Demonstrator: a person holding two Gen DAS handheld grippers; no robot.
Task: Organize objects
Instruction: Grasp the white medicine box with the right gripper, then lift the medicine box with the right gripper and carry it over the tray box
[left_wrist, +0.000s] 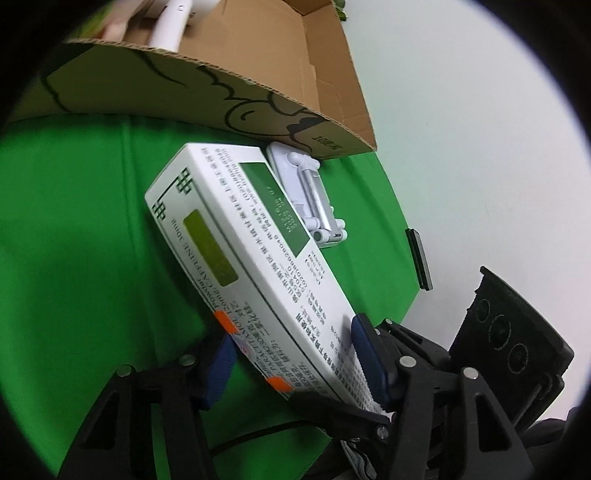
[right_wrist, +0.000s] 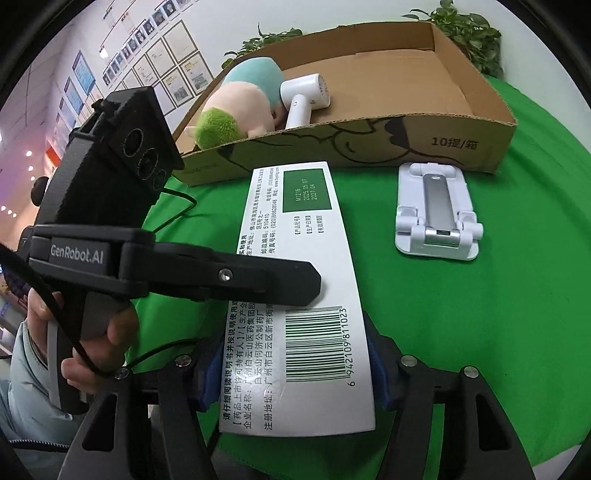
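A long white medicine box (left_wrist: 236, 254) with green panels and a barcode (right_wrist: 295, 288) is held above the green cloth, in front of the cardboard box (right_wrist: 461, 99). My left gripper (left_wrist: 291, 362) is shut on its near end, blue pads on both sides. My right gripper (right_wrist: 295, 373) is shut on the same box at the barcode end. The left gripper's black finger (right_wrist: 258, 280) crosses the box from the left in the right wrist view. The cardboard box holds a plush toy (right_wrist: 240, 107) and a white hair dryer (right_wrist: 306, 96).
A white folding phone stand (right_wrist: 436, 218) lies on the green cloth (right_wrist: 461, 332) just in front of the cardboard box (left_wrist: 258, 99), right of the medicine box; it also shows in the left wrist view (left_wrist: 314, 192). Potted plants (right_wrist: 469, 33) stand behind the box.
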